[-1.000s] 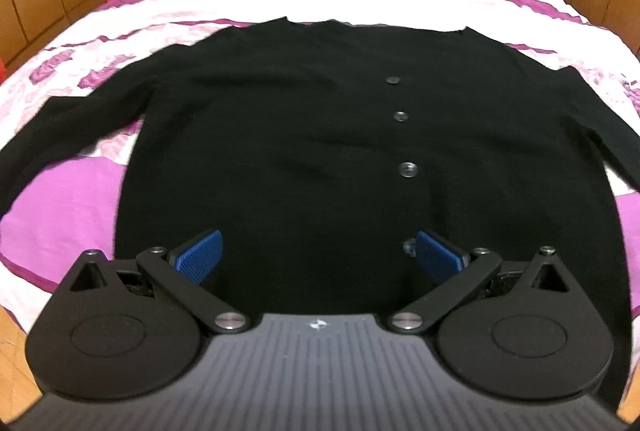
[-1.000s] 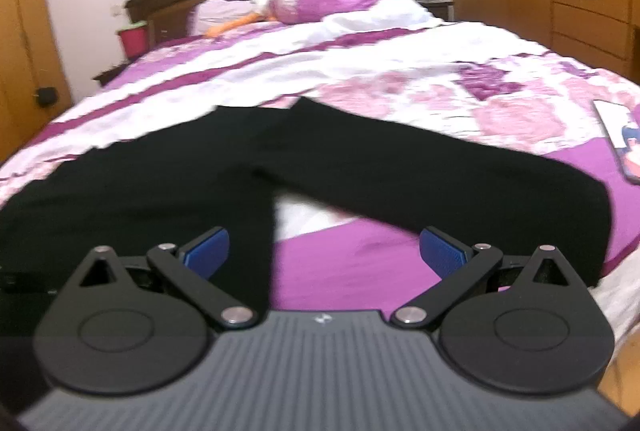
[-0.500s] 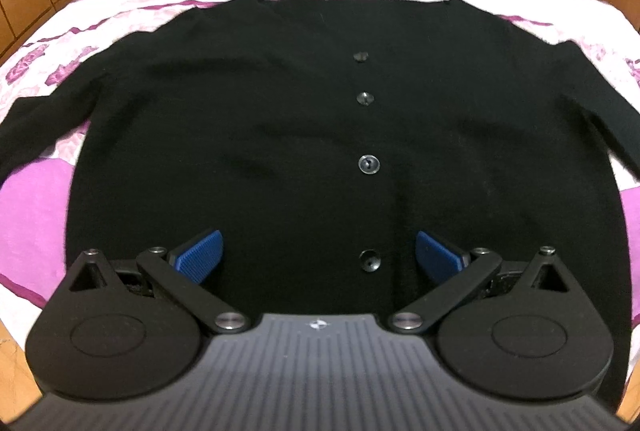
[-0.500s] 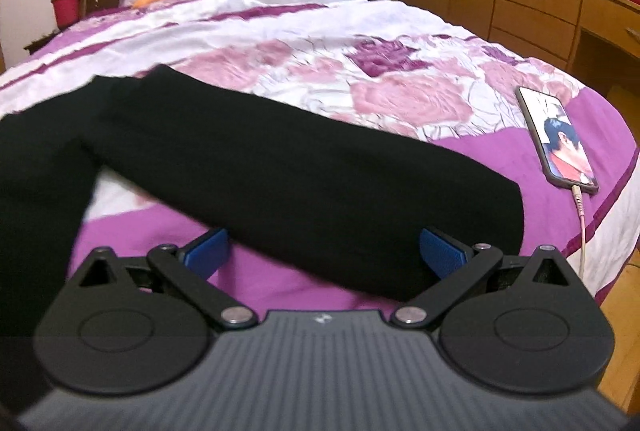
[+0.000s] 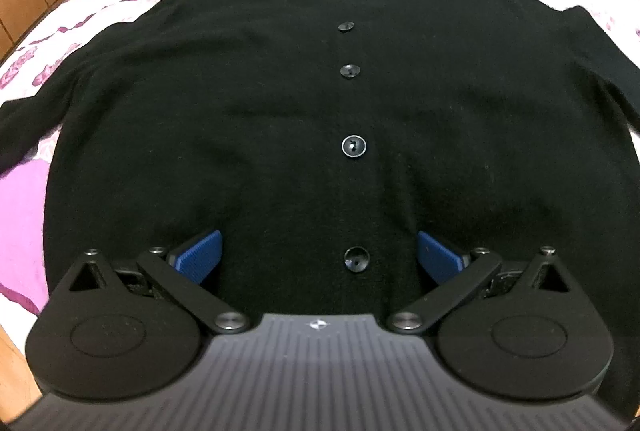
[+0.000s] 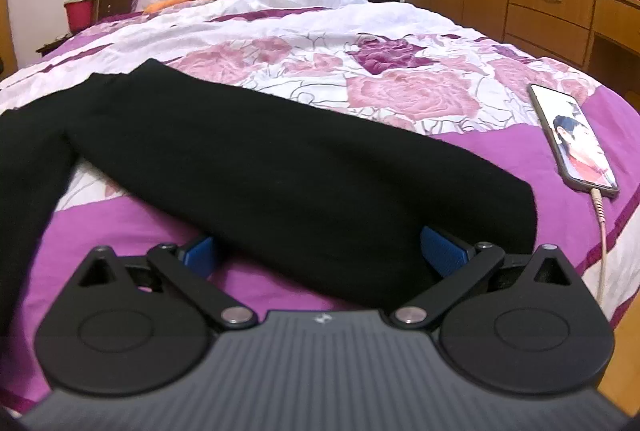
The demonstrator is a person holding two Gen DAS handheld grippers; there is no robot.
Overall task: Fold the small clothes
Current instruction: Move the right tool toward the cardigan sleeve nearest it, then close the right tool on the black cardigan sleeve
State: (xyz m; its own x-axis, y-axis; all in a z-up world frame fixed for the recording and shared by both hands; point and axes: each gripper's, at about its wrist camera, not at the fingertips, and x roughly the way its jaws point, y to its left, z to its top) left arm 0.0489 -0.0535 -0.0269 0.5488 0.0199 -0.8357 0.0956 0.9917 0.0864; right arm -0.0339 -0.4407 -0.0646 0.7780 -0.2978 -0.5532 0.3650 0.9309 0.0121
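Black knitted button-front cardigan [image 5: 280,119] lies flat, sleeves spread, on the purple floral bedspread [image 6: 400,79], ready for folding. Left gripper [image 5: 318,251] released over its hem; right gripper [image 6: 316,247] released, straddling the sleeve cuff [image 6: 460,215].

No readable text, label, brand or number appears anywhere in either wrist view.

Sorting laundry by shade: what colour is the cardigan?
Black cardigan, clearest in the left wrist view.
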